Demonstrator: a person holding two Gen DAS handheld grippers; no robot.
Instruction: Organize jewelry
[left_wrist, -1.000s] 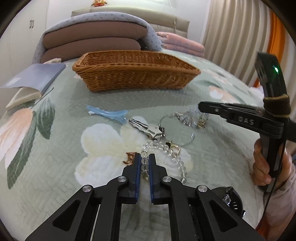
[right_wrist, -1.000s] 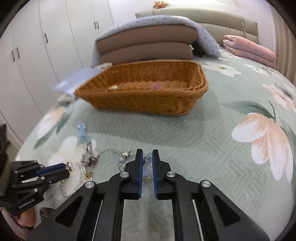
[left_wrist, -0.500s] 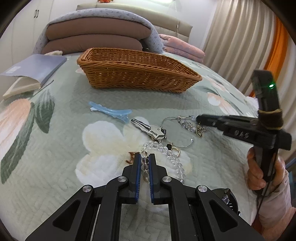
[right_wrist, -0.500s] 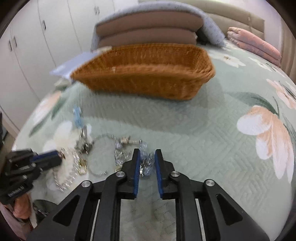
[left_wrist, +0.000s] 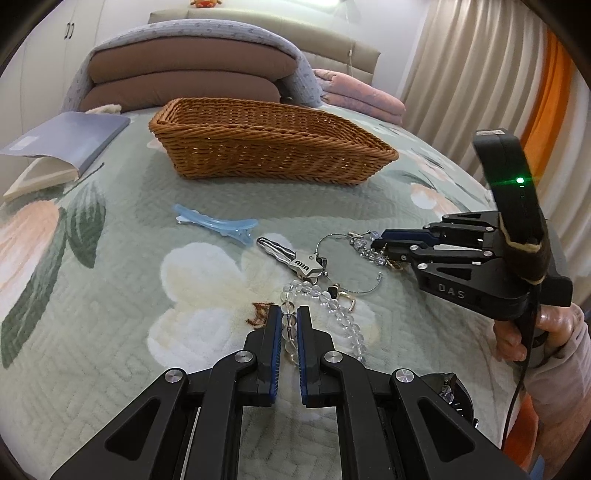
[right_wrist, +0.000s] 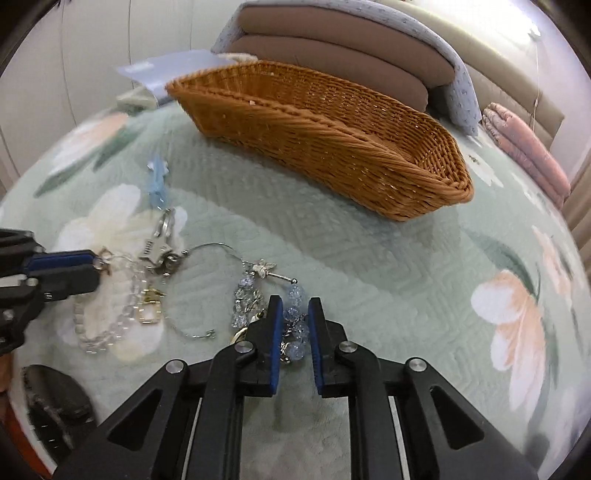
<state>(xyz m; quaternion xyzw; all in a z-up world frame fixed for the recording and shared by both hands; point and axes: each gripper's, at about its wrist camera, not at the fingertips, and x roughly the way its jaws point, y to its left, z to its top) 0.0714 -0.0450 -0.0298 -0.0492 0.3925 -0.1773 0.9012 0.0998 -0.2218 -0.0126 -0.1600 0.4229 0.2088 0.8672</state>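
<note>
Our left claw (left_wrist: 287, 322) stays clamped on the clear beads (left_wrist: 343, 319); our right claw (right_wrist: 295, 314), having rolled, has just been closing on the blue charms (right_wrist: 293, 325); basket (right_wrist: 436, 184) waits at one o'clock.

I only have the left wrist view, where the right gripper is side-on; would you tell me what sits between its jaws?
Observer: Blue crystal beads on the wire bracelet sit between the right gripper's jaws, which have just been closing. I cannot tell whether they pinch yet.
Operator: Thank you. My left gripper is shut on the clear bead bracelet. Is anything in the wicker basket?
Observer: The right wrist view looks over its rim; no jewelry shows on the part of the floor I can see.
Operator: Is there any charm near those beads?
Observer: A silver butterfly charm lies on the wire just beyond them.
</note>
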